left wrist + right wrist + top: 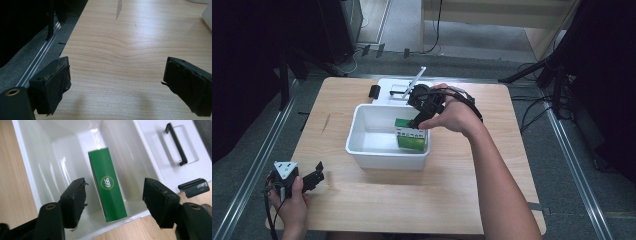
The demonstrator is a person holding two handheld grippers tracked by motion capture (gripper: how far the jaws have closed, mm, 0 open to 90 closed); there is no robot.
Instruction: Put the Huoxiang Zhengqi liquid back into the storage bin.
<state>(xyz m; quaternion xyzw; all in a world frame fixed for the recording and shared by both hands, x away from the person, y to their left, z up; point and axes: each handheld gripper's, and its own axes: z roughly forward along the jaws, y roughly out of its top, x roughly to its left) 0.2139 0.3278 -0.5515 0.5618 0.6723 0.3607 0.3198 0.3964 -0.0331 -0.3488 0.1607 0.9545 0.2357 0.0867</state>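
The green carton stood on edge inside the white bin, near its right wall. The right hand-held gripper hovered above it, jaws spread and empty. The carton looked light, stiff and smooth-faced; a grip across its two broad faces appeared soundest. The left hand-held gripper lay spread over the bench.

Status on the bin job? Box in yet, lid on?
Done: the green box stands inside the white bin. In hand: nothing; the right gripper hovers open over the box, and the left gripper is open over bare table. Left: the lid lies beside the bin, not yet on.
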